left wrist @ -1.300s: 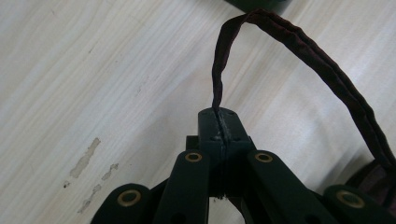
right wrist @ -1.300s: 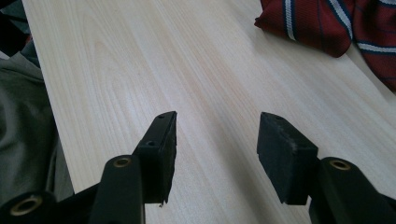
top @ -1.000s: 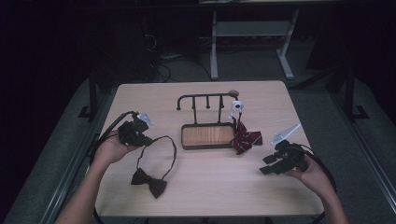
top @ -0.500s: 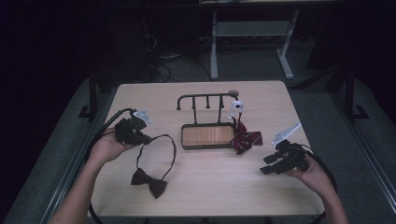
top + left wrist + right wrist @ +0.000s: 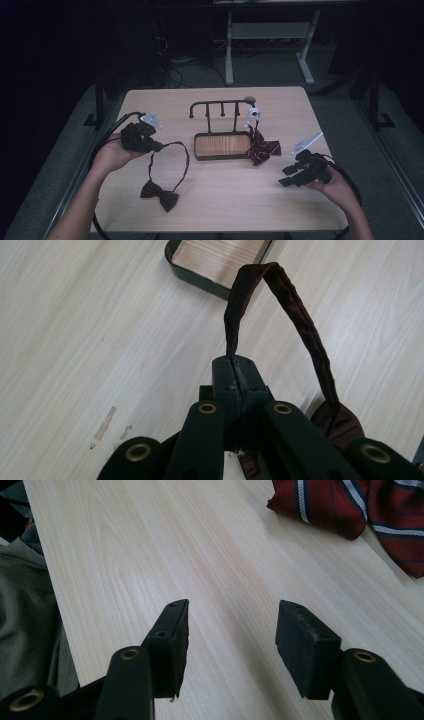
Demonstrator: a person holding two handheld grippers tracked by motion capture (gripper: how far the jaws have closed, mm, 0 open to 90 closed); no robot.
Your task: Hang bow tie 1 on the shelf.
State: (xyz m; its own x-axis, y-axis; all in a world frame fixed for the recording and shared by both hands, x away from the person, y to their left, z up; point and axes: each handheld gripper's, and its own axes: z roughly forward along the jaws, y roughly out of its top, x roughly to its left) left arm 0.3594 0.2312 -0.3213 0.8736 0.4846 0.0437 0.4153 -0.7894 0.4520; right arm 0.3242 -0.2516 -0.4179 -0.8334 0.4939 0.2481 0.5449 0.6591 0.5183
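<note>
A dark maroon bow tie (image 5: 159, 194) lies near the table's front left, its neck strap (image 5: 186, 156) looping up toward my left gripper (image 5: 159, 147). That gripper (image 5: 235, 371) is shut on the strap (image 5: 295, 310), which arcs away and back down to the bow (image 5: 340, 422). A red striped bow tie (image 5: 262, 149) hangs from the black rack (image 5: 220, 106) beside its wooden tray (image 5: 222, 145). My right gripper (image 5: 285, 177) rests low over bare table at the right, open with nothing between its jaws (image 5: 230, 630); the striped tie (image 5: 360, 505) lies ahead of it.
A small white clip (image 5: 253, 113) sits on the rack's right end above the striped tie. The table's front edge is close behind both hands. Cables trail from each gripper off the table sides.
My left gripper has shifted slightly with the strap; the right gripper has hardly moved.
</note>
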